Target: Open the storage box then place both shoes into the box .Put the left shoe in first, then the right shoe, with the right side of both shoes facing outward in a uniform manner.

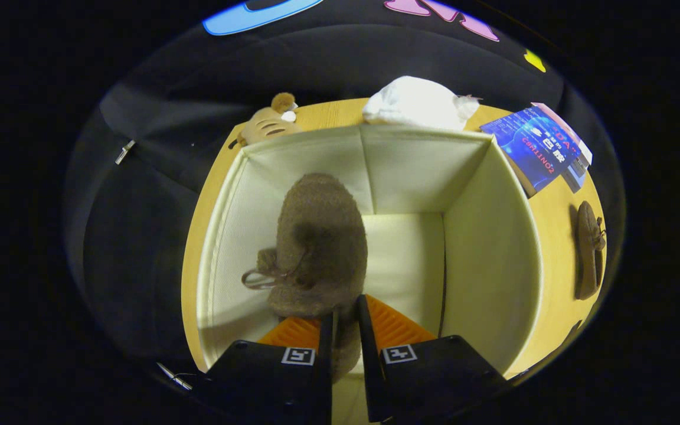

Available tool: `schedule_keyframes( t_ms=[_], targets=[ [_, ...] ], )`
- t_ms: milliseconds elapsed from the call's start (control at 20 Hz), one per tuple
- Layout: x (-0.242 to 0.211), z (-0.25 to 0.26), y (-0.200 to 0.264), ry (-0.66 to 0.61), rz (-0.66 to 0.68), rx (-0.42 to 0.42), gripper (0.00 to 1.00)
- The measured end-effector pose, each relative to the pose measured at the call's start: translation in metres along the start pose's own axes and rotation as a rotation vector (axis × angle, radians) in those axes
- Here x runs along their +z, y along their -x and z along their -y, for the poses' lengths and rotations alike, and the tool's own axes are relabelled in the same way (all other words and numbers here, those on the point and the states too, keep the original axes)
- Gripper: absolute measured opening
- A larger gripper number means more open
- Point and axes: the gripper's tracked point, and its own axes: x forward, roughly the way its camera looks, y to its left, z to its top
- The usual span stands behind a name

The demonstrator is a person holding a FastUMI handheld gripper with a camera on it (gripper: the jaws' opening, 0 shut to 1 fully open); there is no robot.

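The fuzzy shoe (319, 242) is brown, the box (493, 248) is cream inside, the counter (558, 236) is yellow wood, and the book (538, 147) is blue.

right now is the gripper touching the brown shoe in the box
Touching. The gripper view shows the gripper with both fingers pressed on the brown shoe's heel edge, inside the storage box.
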Motion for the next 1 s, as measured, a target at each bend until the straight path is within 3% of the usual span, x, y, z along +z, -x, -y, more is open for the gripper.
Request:
schedule_keyframes(
  t_ms=[50,300,350,500,700,1000],
  targets=[
    [-0.001,0.0,0.0,-0.002,-0.002,0.006,0.3],
    [0.004,0.002,0.02,-0.005,0.021,0.048,0.87],
    [0.007,0.003,0.026,-0.004,0.036,0.061,0.94],
    [0.019,0.003,0.054,-0.006,0.091,0.116,0.97],
    [0.041,0.036,0.107,0.027,0.212,0.126,0.99],
    [0.08,0.15,0.181,0.025,0.404,0.051,0.99]
  ],
)
